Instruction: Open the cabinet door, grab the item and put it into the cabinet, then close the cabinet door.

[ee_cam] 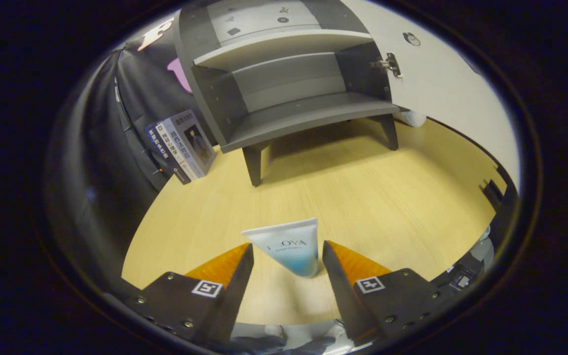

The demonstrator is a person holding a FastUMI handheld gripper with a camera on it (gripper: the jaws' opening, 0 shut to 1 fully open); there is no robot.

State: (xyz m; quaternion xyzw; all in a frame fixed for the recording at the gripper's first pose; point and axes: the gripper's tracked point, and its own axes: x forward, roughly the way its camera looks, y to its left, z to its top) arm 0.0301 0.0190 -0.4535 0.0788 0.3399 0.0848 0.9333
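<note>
A white and blue tube (291, 246) stands upright on its cap on the wooden table (372, 197), between my gripper's (288, 251) two fingertips. The fingers are apart, with a gap on each side of the tube, so the gripper is open. Beyond them, at the back of the table, stands a grey cabinet (284, 88) on short legs. Its white door (442, 84) is swung open to the right on a metal hinge (390, 64). Two bare shelves show inside.
Several books (183, 145) lean against the booth's black wall, left of the cabinet. The table's right edge runs behind the open door, and dark items (493, 190) sit beyond it. A small white thing (412, 118) lies under the door's lower corner.
</note>
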